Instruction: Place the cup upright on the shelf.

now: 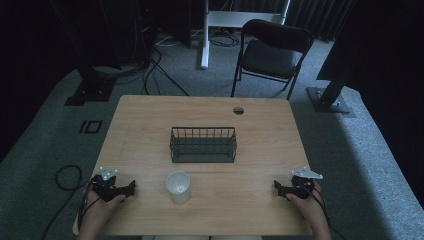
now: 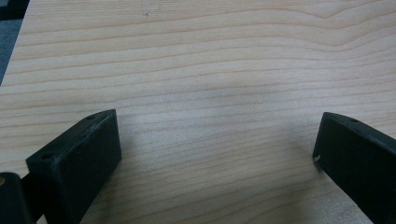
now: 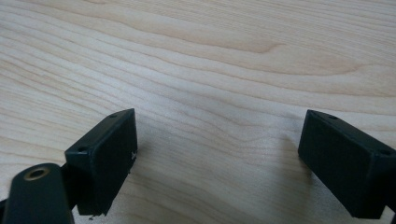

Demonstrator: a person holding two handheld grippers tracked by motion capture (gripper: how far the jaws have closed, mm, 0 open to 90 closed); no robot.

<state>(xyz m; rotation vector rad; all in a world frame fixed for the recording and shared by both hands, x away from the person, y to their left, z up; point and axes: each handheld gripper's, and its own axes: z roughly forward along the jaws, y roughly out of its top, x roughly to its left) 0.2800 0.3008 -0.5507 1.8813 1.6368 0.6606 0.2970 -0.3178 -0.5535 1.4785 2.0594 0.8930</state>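
Both grippers parked low at the near table corners, jaws spread, nothing held.

High view: landmark is the black wire rectangular basket (image 1: 203, 144) mid-table on the light wooden table (image 1: 150, 115). White translucent plastic cup (image 1: 178, 186) stands upright just near-side of the basket, apart from it, between the two hands. Left gripper (image 1: 131, 188) sits near-left of the basket, hand wrapped around it from below, pointing inward toward the cup. Right gripper (image 1: 276, 188) sits near-right of the basket, also pointing inward, forearm coming up from the table edge. Left gripper view: left gripper (image 2: 217, 149) jaws wide apart over bare wood. Right gripper view: right gripper (image 3: 217, 149) jaws equally wide, close above the wood.
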